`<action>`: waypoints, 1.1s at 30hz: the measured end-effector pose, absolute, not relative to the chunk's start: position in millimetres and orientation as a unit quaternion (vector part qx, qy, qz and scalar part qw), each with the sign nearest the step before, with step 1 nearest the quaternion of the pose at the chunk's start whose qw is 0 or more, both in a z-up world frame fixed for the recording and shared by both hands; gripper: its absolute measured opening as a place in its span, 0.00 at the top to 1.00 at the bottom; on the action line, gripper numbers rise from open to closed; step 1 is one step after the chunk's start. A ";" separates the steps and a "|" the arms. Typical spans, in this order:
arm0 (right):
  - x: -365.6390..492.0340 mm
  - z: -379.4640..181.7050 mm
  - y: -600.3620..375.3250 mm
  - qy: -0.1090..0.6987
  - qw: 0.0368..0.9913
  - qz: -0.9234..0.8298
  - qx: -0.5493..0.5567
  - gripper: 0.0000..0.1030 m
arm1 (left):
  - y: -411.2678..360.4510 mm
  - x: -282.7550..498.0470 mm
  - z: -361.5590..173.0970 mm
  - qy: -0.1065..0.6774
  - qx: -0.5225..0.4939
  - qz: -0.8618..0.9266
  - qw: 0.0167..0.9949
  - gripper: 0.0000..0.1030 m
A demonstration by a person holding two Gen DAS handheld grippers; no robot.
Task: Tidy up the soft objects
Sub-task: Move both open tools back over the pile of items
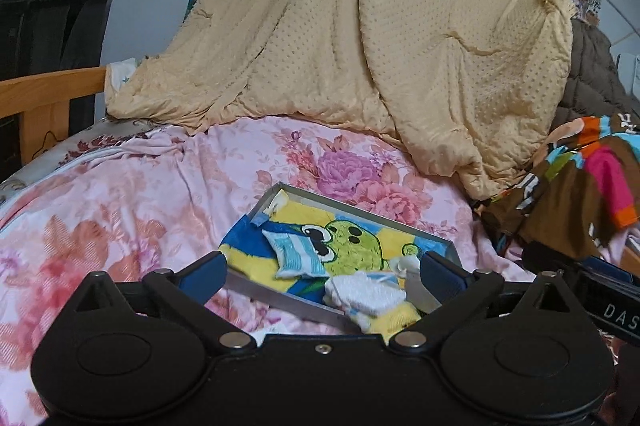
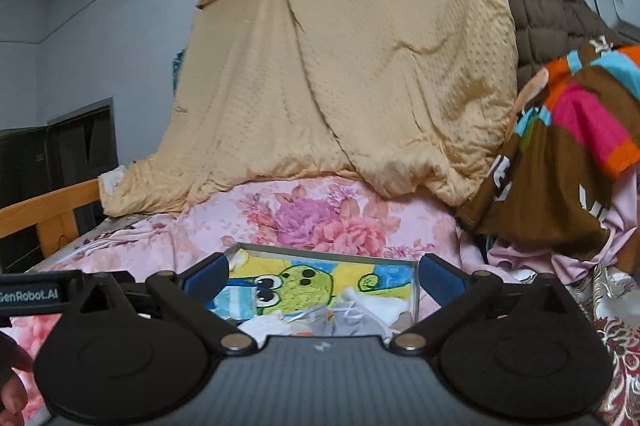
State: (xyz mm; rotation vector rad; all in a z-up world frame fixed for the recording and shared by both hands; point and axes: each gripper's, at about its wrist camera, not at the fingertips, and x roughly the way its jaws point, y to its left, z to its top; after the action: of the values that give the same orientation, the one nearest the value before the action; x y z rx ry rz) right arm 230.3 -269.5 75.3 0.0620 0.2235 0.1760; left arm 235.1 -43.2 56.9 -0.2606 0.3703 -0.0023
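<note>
Nearest my left claw [image 1: 322, 268] is a white knitted sock [image 1: 366, 292], draped over the near rim of the metal tray [image 1: 436, 240] with a yellow one [image 1: 394, 318] under it. Both my claws are spread wide and grip nothing; the right claw [image 2: 324, 276] hovers at the tray's near edge too, looking in over a loose heap of pale soft pieces [image 2: 348, 314] that I cannot tell apart.

Inside the tray, a blue-and-white striped sock [image 1: 294, 254] lies folded on the frog-print cloth [image 1: 352, 242] that lines the bottom. I judge the lining is there to keep the small things together, and that the tray is the place they are being gathered; the socks on the rim look only half in, so they likely need nudging over the edge.

Around the tray is the pink floral quilt [image 1: 160, 194], soft and uneven, which explains why the tray sits tilted. Beyond the tray a tan dotted blanket [image 1: 360, 46] hangs down like a curtain, its lower edge resting on the quilt. To the tray's right, a brown cloth with bright patches [image 1: 580, 186] is bunched up, near my right claw's path. To the tray's far left is a wooden bed rail [image 1: 48, 94]. Nothing blocks either claw from above.
</note>
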 end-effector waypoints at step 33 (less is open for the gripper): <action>18.8 66.3 -224.1 0.195 0.975 0.097 0.031 0.00 | 20.2 45.4 38.5 0.286 -0.106 -0.020 0.952 0.01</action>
State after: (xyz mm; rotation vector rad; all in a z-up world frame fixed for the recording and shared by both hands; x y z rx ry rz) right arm 18.8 -224.1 66.3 0.0633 0.3939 0.1949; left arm 45.4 20.2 38.5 -0.2146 0.5809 -0.0407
